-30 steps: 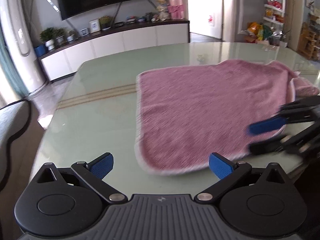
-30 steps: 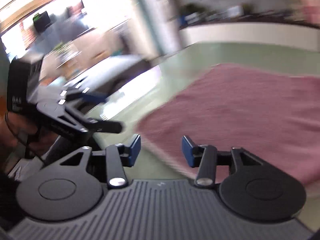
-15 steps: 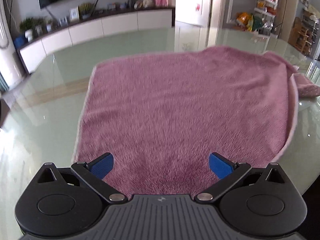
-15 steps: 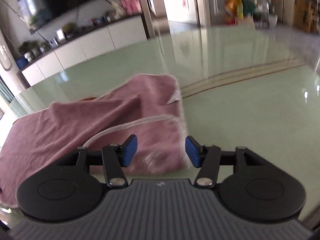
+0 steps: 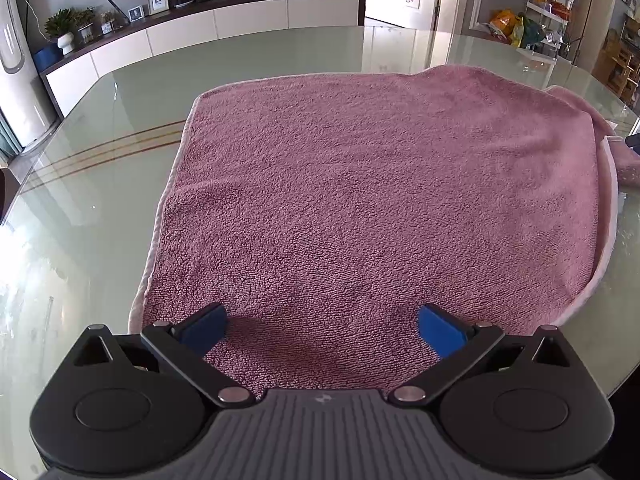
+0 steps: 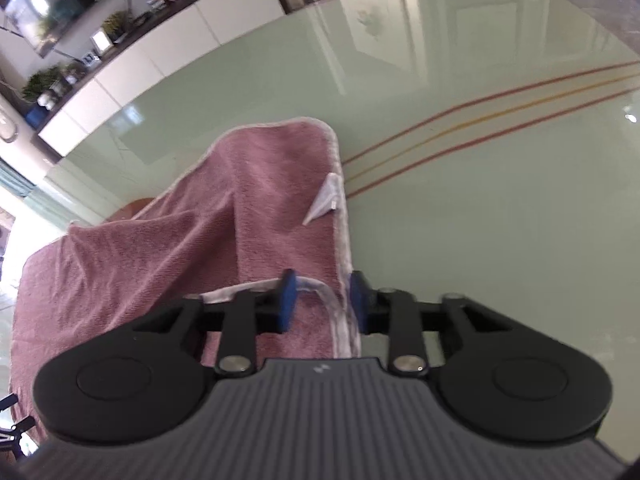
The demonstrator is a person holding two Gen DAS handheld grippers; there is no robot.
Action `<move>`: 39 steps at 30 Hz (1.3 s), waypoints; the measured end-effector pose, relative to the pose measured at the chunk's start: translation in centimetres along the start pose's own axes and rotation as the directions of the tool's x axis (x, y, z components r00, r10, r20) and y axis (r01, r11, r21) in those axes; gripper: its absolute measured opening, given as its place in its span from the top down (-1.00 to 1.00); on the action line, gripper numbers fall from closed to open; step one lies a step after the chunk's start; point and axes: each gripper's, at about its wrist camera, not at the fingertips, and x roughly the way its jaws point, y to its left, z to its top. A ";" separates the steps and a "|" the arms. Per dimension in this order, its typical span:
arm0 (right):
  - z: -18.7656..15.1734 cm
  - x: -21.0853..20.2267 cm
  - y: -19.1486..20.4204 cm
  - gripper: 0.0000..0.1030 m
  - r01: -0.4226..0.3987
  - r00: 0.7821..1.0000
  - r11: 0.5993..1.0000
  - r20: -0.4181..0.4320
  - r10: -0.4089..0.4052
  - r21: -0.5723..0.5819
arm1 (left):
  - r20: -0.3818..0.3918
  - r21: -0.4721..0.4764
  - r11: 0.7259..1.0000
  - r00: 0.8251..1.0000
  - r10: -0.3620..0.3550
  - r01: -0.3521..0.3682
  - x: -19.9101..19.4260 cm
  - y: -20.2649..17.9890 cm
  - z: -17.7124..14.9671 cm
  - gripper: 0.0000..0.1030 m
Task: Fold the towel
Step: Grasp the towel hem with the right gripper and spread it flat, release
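A pink towel (image 5: 372, 200) with a pale hem lies spread on the glass table (image 5: 100, 208). My left gripper (image 5: 320, 326) is open, its blue pads wide apart over the towel's near edge. In the right wrist view the towel (image 6: 256, 216) is rumpled, with its right end folded over and a white label (image 6: 326, 196) showing. My right gripper (image 6: 322, 300) has its pads narrowed around the towel's hemmed corner, with a gap still between them and the cloth.
A white sideboard (image 5: 208, 28) with plants and frames stands beyond the table. Red and yellow stripes (image 6: 480, 120) run under the glass. The table's rounded edge lies close at the right in the left wrist view (image 5: 628, 320). Shelves (image 5: 552, 8) stand at far right.
My left gripper has stayed over the towel's near edge, moving slightly. My right gripper has moved down onto the towel's folded corner and its pads have narrowed around the hem.
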 end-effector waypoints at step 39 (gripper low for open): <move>-0.1 -0.5 -4.8 0.44 -0.139 0.989 0.982 -0.030 0.144 0.128 | 0.006 -0.006 1.000 1.000 0.005 -0.005 0.1 -0.1 -0.1 -0.99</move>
